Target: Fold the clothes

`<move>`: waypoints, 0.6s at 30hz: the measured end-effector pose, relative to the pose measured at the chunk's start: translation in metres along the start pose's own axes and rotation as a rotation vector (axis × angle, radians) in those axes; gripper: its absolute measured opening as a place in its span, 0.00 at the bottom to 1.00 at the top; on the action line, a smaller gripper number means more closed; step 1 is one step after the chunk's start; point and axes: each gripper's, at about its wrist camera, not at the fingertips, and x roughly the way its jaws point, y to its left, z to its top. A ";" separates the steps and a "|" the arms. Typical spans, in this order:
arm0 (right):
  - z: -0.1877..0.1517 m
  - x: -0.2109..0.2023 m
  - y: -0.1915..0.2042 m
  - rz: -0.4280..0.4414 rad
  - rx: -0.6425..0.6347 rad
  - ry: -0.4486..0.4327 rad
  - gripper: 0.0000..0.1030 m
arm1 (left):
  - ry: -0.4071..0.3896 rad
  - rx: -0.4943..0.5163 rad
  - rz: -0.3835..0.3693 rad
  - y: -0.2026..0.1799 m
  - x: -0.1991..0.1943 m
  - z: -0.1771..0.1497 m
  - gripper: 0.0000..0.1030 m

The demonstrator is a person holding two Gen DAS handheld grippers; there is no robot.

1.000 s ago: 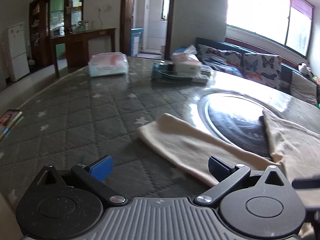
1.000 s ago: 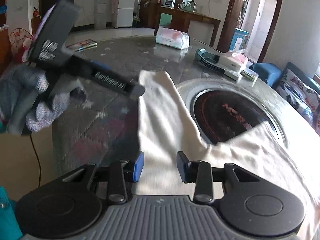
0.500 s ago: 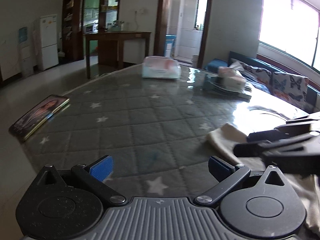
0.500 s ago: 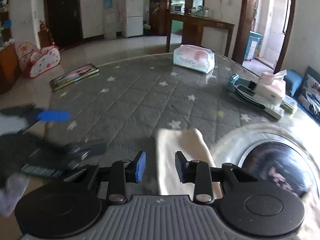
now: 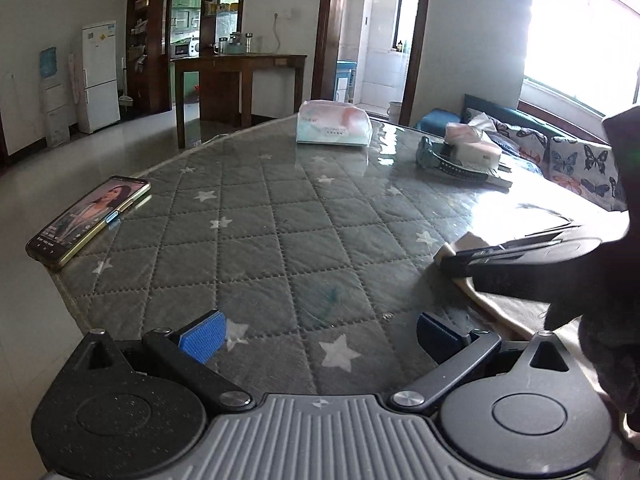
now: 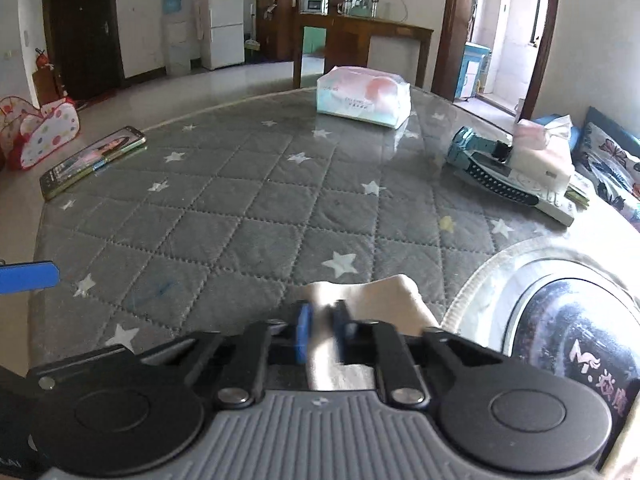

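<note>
Your daylight comes from the large window [image 5: 580, 40] at the upper right of the left wrist frame, where it blows out to white. It throws glare across the glossy quilted grey table cover [image 5: 400, 152] at right of centre. Both frames bend and darken at the corners. In the right wrist frame, the cream cloth [image 6: 384, 292] at bottom centre smears with motion blur.

On the dark round plate [image 6: 576, 344] set into the table, you can read a white logo "M" with Chinese characters below it, too cut off to make out fully. The tissue pack [image 6: 363, 96] carries small print you can't read. The phone [image 5: 89, 216] screen text is too small to read.
</note>
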 end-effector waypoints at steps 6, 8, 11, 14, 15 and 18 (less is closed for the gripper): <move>-0.002 -0.031 -0.016 0.008 0.054 -0.071 0.03 | -0.015 0.017 -0.034 -0.013 -0.007 -0.002 1.00; -0.002 -0.048 -0.025 0.007 0.076 -0.102 0.03 | -0.019 0.038 -0.068 -0.024 -0.012 -0.004 1.00; -0.004 -0.078 -0.042 -0.005 0.100 -0.151 0.03 | -0.025 0.078 -0.125 -0.044 -0.020 -0.008 1.00; -0.007 -0.107 -0.058 -0.027 0.125 -0.193 0.03 | -0.032 0.122 -0.184 -0.064 -0.027 -0.013 1.00; -0.008 -0.116 -0.063 -0.036 0.131 -0.207 0.03 | -0.034 0.143 -0.204 -0.072 -0.030 -0.015 1.00; -0.015 -0.143 -0.077 -0.060 0.153 -0.243 0.03 | -0.033 0.193 -0.252 -0.098 -0.037 -0.022 1.00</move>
